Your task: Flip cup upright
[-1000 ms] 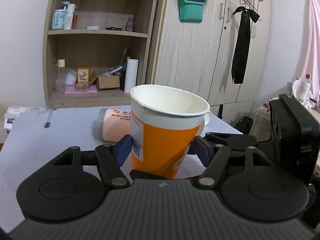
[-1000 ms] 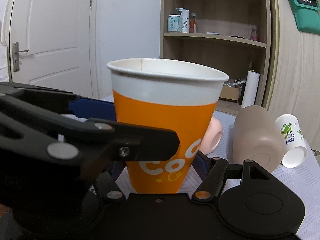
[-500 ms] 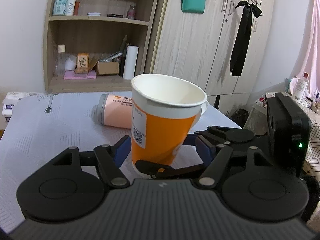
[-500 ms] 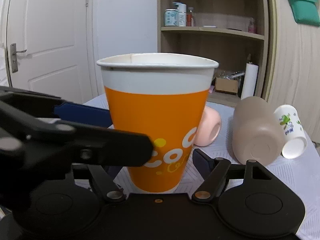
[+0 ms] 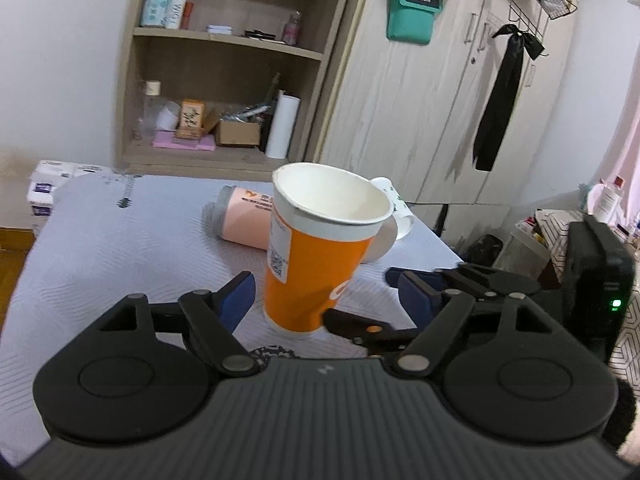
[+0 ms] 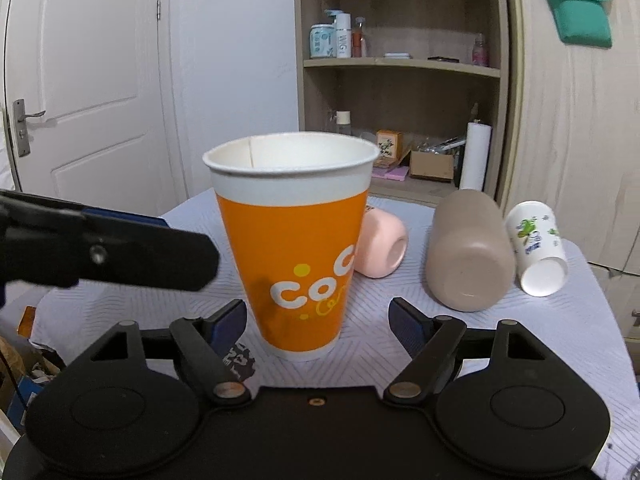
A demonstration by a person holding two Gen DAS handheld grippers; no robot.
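An orange and white paper cup (image 5: 316, 256) stands upright, mouth up, on the pale patterned table (image 5: 120, 248); it also shows in the right wrist view (image 6: 296, 248). My left gripper (image 5: 326, 292) is open, its blue pads on either side of the cup's base without touching. My right gripper (image 6: 318, 318) is open too, pads apart from the cup's lower part. The right gripper's body (image 5: 480, 280) shows at right in the left wrist view, and the left gripper's finger (image 6: 108, 252) crosses the right wrist view at left.
A pink cup (image 6: 380, 244), a brown tumbler (image 6: 468, 252) and a small white printed cup (image 6: 538, 248) lie on their sides behind the orange cup. A wooden shelf unit (image 6: 400, 80) and wardrobe (image 5: 440, 100) stand beyond the table. A door (image 6: 88, 80) is at left.
Both grippers have opened and drawn back from the orange cup, which now stands free on the table. Both cameras have pulled away, so the cup looks smaller.
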